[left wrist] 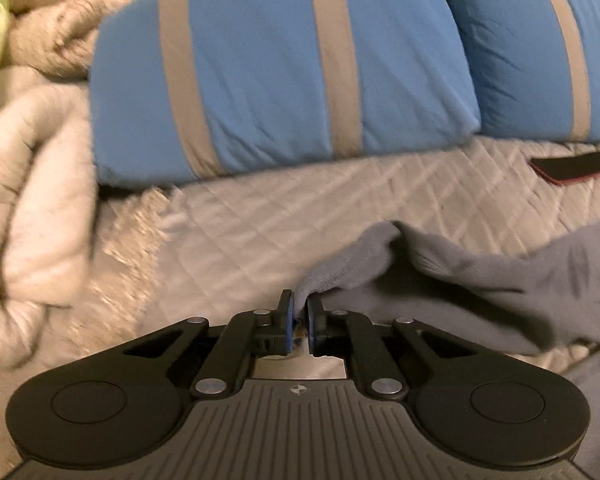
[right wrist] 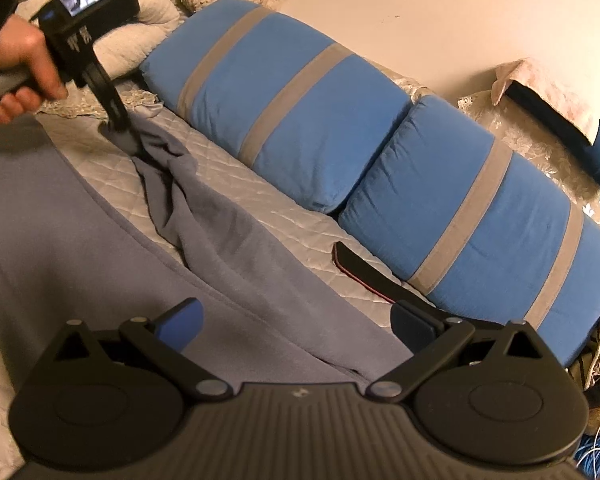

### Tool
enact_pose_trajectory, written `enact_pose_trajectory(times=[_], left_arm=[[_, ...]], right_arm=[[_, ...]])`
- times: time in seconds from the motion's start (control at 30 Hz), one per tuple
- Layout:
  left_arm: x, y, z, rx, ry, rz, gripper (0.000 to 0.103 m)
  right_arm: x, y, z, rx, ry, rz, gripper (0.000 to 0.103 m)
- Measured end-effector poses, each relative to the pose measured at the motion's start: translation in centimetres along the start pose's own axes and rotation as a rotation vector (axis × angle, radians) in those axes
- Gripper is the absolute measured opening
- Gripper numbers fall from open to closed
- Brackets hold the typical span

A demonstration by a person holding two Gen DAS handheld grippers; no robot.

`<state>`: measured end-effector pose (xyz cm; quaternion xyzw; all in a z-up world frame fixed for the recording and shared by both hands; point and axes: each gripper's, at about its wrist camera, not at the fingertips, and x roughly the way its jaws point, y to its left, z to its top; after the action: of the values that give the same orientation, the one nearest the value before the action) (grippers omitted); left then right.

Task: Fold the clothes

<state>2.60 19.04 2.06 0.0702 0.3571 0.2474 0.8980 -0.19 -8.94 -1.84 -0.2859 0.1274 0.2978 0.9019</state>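
Warm, yellowish indoor light, moderately dim; source not visible. Left wrist view: heavy motion blur across the blue pillows (left wrist: pixel 284 76) and the quilted bed cover (left wrist: pixel 300 208) (stitching smeared into streaks). Right wrist view sharper, with some blur on the person's hand (right wrist: pixel 24 68). Fisheye bending at the edges, dark corners. Soft shadows under pillows; no glare.

rumpled grey-blue garment (right wrist: pixel 228 248) on quilted bed

Quilted pale bed cover (right wrist: pixel 284 224) spans the surface. Two blue cushions with grey bands (right wrist: pixel 284 120) line a plain cream wall (right wrist: pixel 440 20) from 10 to 4 o'clock. Rumpled beige blankets (left wrist: pixel 32 184) at 9 o'clock. Warm, dim lighting.
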Motion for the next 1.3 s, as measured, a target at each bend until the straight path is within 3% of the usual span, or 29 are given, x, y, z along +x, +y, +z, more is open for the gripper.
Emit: enact_pose_trajectory(times=[0.17, 0.47, 1.07, 1.3], left_arm=[[-0.4, 1.5, 0.1, 0.005, -0.031, 0.067, 0.006], [-4.4, 5.8, 1.5, -0.117, -0.156, 0.170, 0.006], [-6.0, 8.1, 2.0, -0.244, -0.131, 0.166, 0.006], [-7.1, 8.7, 2.4, -0.302, -0.153, 0.134, 0.006]], right_arm=[[0.1, -0.3, 0.1, 0.005, 0.009, -0.016, 0.103], [-0.3, -0.5, 0.1, 0.016, 0.016, -0.033, 0.103], [-0.2, 0.1, 0.2, -0.008, 0.040, -0.041, 0.103], [0.2, 1.8, -0.1, -0.126, -0.022, -0.063, 0.103]])
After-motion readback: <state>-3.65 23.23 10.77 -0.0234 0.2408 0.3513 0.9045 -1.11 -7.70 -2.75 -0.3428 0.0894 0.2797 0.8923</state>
